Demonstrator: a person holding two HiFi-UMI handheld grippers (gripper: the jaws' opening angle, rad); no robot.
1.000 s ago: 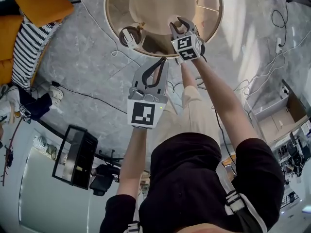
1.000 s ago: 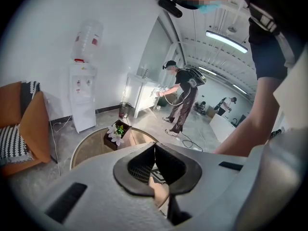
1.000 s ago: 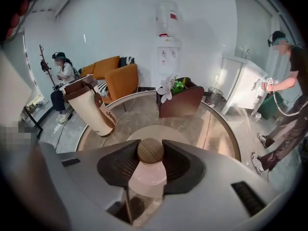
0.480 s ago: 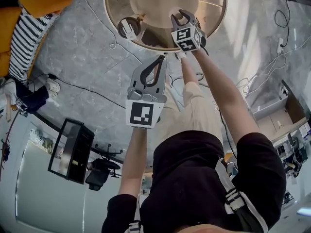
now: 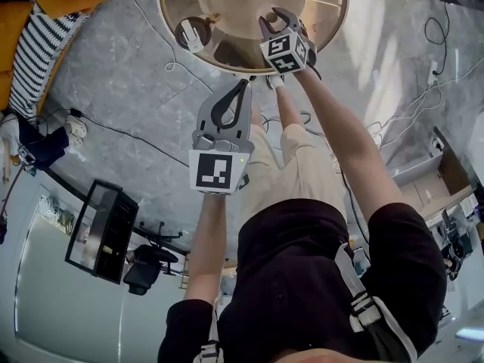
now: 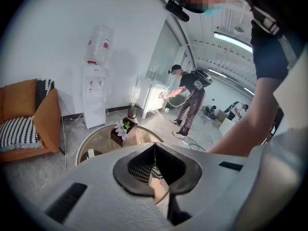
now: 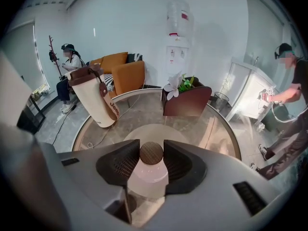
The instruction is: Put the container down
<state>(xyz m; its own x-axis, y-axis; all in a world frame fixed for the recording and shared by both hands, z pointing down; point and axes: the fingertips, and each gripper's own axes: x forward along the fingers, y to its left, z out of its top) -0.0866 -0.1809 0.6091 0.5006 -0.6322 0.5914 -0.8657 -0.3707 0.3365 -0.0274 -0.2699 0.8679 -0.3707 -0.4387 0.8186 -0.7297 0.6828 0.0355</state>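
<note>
My right claw [image 7: 151,143] has just been opening, wide now around the container [image 7: 150,177] seemingly set on the worktop [image 7: 202,129]; next I back straight off.

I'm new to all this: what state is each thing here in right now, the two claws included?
Left gripper: shut, nothing in it.
Right gripper: open, jaws have just been opening, container between them.
Container: lid on, seems to rest on the table.
Tumbler: standing on the table, lid on.
Flower box: upright on the table.
</note>
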